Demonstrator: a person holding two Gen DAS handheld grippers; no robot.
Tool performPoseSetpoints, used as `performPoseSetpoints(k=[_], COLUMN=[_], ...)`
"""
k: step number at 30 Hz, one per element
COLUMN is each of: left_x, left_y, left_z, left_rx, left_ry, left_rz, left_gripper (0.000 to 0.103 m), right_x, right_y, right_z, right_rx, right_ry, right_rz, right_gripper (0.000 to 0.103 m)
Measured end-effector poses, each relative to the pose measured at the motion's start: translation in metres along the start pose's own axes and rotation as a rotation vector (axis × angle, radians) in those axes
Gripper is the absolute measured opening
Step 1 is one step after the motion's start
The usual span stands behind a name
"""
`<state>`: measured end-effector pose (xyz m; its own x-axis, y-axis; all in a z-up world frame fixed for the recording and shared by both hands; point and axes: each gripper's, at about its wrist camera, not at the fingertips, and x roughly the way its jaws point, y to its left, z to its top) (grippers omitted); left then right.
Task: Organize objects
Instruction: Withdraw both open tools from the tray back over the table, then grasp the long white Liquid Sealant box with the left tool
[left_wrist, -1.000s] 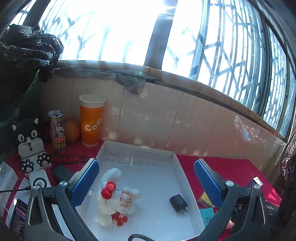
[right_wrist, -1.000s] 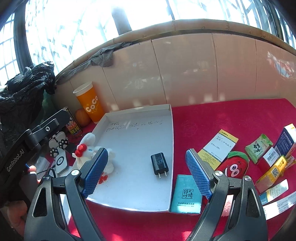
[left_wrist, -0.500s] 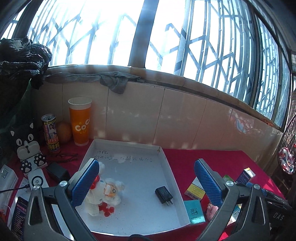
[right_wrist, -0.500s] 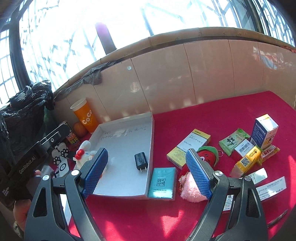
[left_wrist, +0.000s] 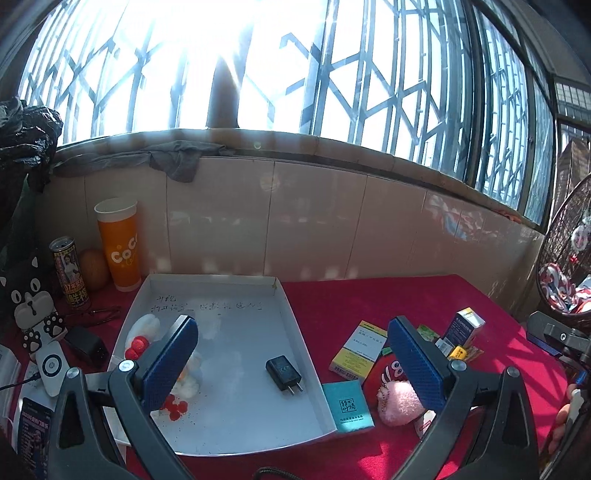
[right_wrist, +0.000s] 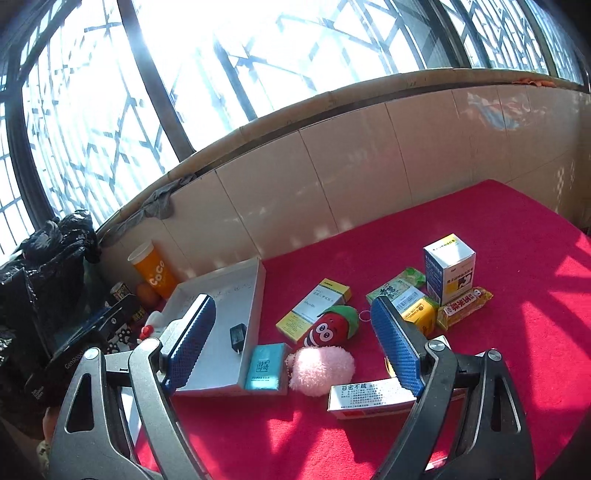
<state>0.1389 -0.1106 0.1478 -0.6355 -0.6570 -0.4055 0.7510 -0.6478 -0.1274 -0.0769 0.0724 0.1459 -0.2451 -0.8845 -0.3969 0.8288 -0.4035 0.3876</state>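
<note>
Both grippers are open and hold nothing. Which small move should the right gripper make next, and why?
Probably the right gripper should ease forward and down onto the pink fluffy toy. Its jaws stand wide and empty, and the toy lies on the red cloth almost between them, just outside the white tray. The tray so far holds only the black charger and a white plush.

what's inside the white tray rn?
Inside the white tray: a black charger and a white plush toy with red bits. The left gripper's finger covers part of the plush.
</note>
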Motion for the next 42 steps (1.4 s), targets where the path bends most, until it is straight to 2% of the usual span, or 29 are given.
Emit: performPoseSetpoints(k=[3, 6, 9, 12, 19, 23, 26, 30, 34, 37, 39, 42], left_x=[0.004, 0.007, 0.013, 0.019, 0.045, 0.061, 0.073, 0.092, 0.105, 0.105, 0.101, 0.085], left_y=[-0.014, -0.026, -0.038, -0.051, -0.084, -0.113, -0.138, -0.167, -0.192, -0.208, -0.212, -0.214], left_z=[-0.004, -0.009, -0.016, -0.024, -0.049, -0.066, -0.077, -0.090, -0.103, -0.114, -0.122, -0.129], left_rx=[0.022, 0.035, 0.051, 0.077, 0.171, 0.297, 0.411, 0.492, 0.563, 0.631, 0.650, 0.685], left_ry=[0.013, 0.033, 0.068, 0.111, 0.241, 0.293, 0.327, 0.393, 0.438, 0.462, 0.496, 0.491], left_rz=[-0.047, -0.094, -0.133, -0.175, -0.245, -0.312, -0.397, -0.488, -0.508, -0.516, -0.552, -0.551], left_gripper=[0.103, 0.103, 0.103, 0.103, 0.103, 0.103, 0.103, 0.103, 0.103, 0.103, 0.103, 0.101], right_x=[-0.027, -0.046, -0.058, -0.064, -0.053, -0.046, -0.043, -0.039, -0.025, -0.011, -0.008, -0.008], right_y=[-0.018, -0.041, -0.068, -0.101, -0.146, -0.159, -0.160, -0.149, -0.140, -0.141, -0.147, -0.155], right_z=[0.003, 0.004, 0.003, -0.001, -0.028, -0.052, -0.068, -0.082, -0.097, -0.106, -0.108, -0.104], right_rx=[-0.016, -0.006, 0.041, 0.123, 0.174, 0.206, 0.196, 0.158, 0.138, 0.145, 0.175, 0.200], right_ry=[-0.046, -0.072, -0.080, -0.066, 0.073, 0.150, 0.219, 0.301, 0.368, 0.414, 0.416, 0.401], right_rz=[-0.003, -0.052, -0.118, -0.148, -0.169, -0.186, -0.136, -0.054, -0.007, -0.034, -0.053, -0.055], right_gripper=[0.087, 0.087, 0.087, 0.087, 0.087, 0.087, 0.087, 0.087, 0.087, 0.087, 0.087, 0.087])
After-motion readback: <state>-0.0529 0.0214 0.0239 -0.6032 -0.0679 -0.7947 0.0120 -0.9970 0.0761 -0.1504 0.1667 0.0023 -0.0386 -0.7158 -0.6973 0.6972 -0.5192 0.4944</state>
